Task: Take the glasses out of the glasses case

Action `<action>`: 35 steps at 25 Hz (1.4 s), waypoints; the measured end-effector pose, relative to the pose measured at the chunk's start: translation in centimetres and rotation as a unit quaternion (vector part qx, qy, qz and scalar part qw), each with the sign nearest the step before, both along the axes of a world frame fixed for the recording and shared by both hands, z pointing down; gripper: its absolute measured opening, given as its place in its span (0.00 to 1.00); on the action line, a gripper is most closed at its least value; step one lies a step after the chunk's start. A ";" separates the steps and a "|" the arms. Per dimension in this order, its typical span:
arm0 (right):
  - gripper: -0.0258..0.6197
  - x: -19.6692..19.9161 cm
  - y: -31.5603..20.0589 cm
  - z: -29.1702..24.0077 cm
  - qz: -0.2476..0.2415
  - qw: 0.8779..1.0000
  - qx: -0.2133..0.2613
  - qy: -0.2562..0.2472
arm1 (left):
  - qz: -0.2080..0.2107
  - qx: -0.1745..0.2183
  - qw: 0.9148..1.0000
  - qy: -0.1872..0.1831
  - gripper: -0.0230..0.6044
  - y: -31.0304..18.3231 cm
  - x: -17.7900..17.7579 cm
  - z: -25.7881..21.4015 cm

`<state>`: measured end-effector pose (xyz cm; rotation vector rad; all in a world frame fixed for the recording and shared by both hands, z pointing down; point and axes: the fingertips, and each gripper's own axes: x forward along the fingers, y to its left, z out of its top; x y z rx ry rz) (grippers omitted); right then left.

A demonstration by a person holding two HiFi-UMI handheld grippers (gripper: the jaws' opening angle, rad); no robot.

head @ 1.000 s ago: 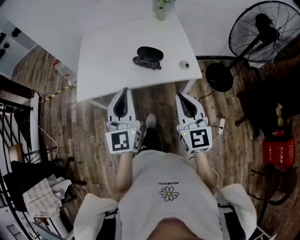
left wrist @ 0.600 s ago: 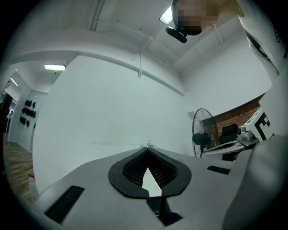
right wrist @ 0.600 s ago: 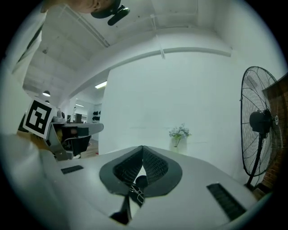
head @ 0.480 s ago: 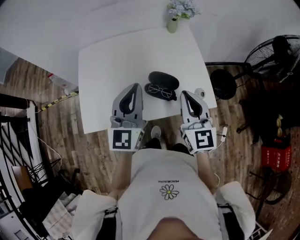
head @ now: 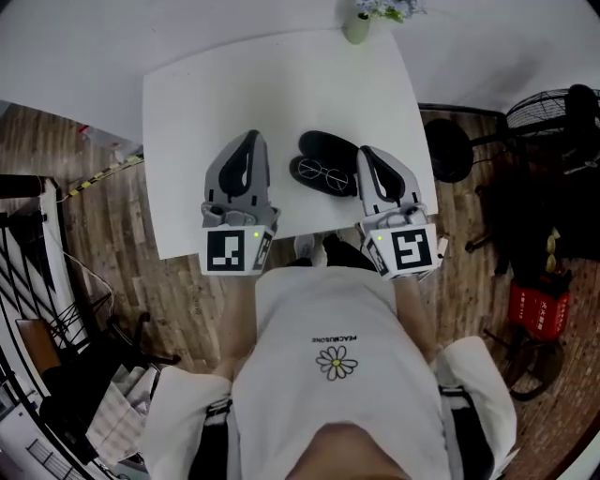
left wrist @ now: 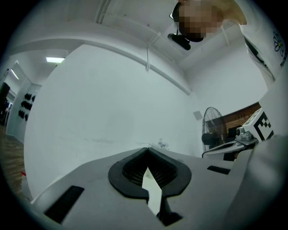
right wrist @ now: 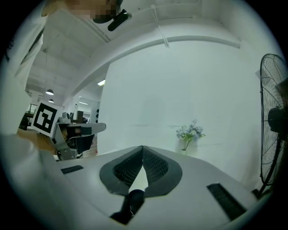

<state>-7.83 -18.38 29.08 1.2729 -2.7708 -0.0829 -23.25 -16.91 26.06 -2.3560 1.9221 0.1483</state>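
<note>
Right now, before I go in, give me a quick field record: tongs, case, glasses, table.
left tongs: shut, empty, left of the case
right tongs: shut, empty, right of the case
glasses case: black, on the table, between both tongs
glasses: at the case's near side, not gripped
table: white, vase at far edge

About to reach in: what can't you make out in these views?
Head view: whether the glasses lie inside the case or beside it; too small and dark.
Both gripper views: glasses and case unseen; the jaws fill the lower frame.
Head view: flowers cut off by the top edge.
</note>
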 end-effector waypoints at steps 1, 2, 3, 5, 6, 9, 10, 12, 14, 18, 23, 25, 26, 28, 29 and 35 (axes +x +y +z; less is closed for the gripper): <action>0.05 -0.2 -0.5 0.0 -0.006 1.000 0.002 -0.002 | -0.007 0.001 1.000 0.001 0.06 -0.4 -0.2 0.1; 0.05 -0.4 -1.0 0.0 -0.011 1.000 0.003 -0.003 | -0.012 0.001 1.000 0.003 0.06 -0.7 -0.4 0.2; 0.05 -0.5 -1.3 0.0 -0.016 1.000 0.002 -0.004 | -0.013 0.001 1.000 0.004 0.06 -0.9 -0.4 0.3; 0.05 -0.7 -1.6 0.1 -0.022 1.000 0.000 -0.005 | -0.011 0.001 1.000 0.001 0.06 -1.3 -0.1 0.3; 0.05 -0.7 -1.8 0.1 -0.024 1.000 -0.002 -0.005 | -0.009 0.001 1.000 -0.003 0.06 -1.5 0.0 0.4; 0.05 -0.6 -2.4 0.4 -0.024 1.000 -0.007 -0.005 | -0.001 -0.002 1.000 -0.014 0.06 -2.3 0.7 0.7; 0.05 -0.5 -2.5 0.5 -0.024 1.000 -0.009 -0.004 | 0.003 -0.005 1.000 -0.016 0.06 -2.5 0.9 0.9; 0.05 -0.2 -2.7 0.7 -0.022 1.000 -0.012 -0.002 | 0.011 -0.010 1.000 -0.015 0.06 -2.8 1.4 1.2; 0.05 0.1 -2.9 0.9 -0.019 1.000 -0.015 -0.001 | 0.020 -0.013 1.000 -0.009 0.06 -3.1 1.9 1.2; 0.05 0.8 -3.3 1.4 -0.014 0.999 -0.031 -0.011 | 0.067 -0.030 0.997 -0.023 0.06 -3.8 3.3 1.6; 0.05 1.9 -4.0 1.7 -0.005 0.998 -0.045 -0.036 | 0.157 -0.028 0.986 -0.047 0.19 -5.2 4.8 0.6; 0.05 2.3 -4.1 2.4 -0.002 0.998 -0.053 -0.037 | 0.221 -0.048 0.971 -0.082 0.24 -5.9 6.2 1.2; 0.05 2.6 -4.1 2.8 -0.001 0.998 -0.058 -0.037 | 0.257 -0.062 0.959 -0.104 0.25 -6.0 7.1 1.9; 0.05 3.0 -4.1 3.7 0.001 0.997 -0.066 -0.032 | 0.327 -0.093 0.928 -0.154 0.26 -6.0 8.9 3.8; 0.05 3.2 -4.1 4.3 0.003 0.997 -0.070 -0.028 | 0.358 -0.110 0.910 -0.177 0.27 -5.9 9.7 4.9; 0.05 4.3 -2.9 7.3 0.005 0.989 -0.132 -0.060 | 0.490 -0.237 0.802 -0.246 0.33 -4.7 12.9 14.0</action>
